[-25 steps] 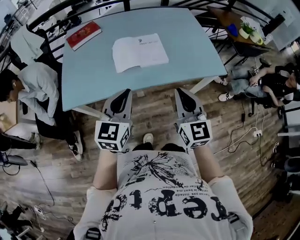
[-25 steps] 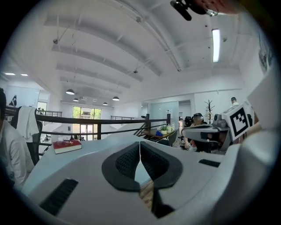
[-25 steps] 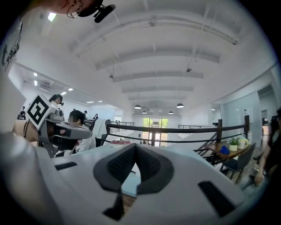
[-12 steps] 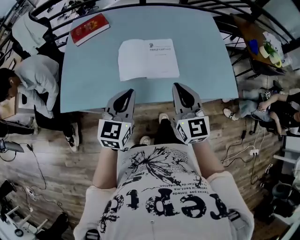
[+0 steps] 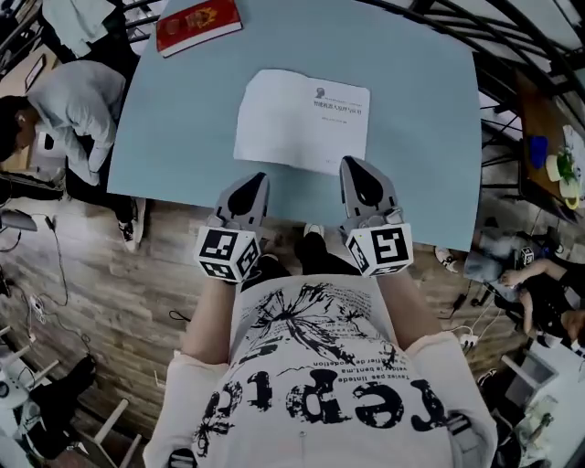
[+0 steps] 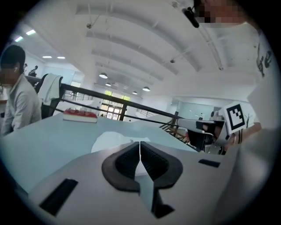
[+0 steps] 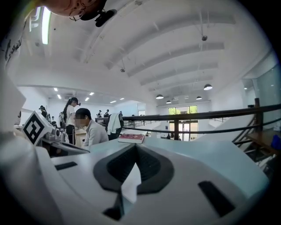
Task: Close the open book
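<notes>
Both grippers have come forward from over the wooden floor (image 5: 110, 274) to the near edge of the pale blue table (image 5: 183, 119), and their tips now sit just short of the open book (image 5: 302, 119). On the left gripper (image 5: 253, 183) the jaws are pressed together with nothing between them; the right gripper (image 5: 357, 166) is likewise closed and empty. That book lies flat, pages up, mid-table. A red book (image 5: 197, 25) rests at the far left corner, well apart
</notes>
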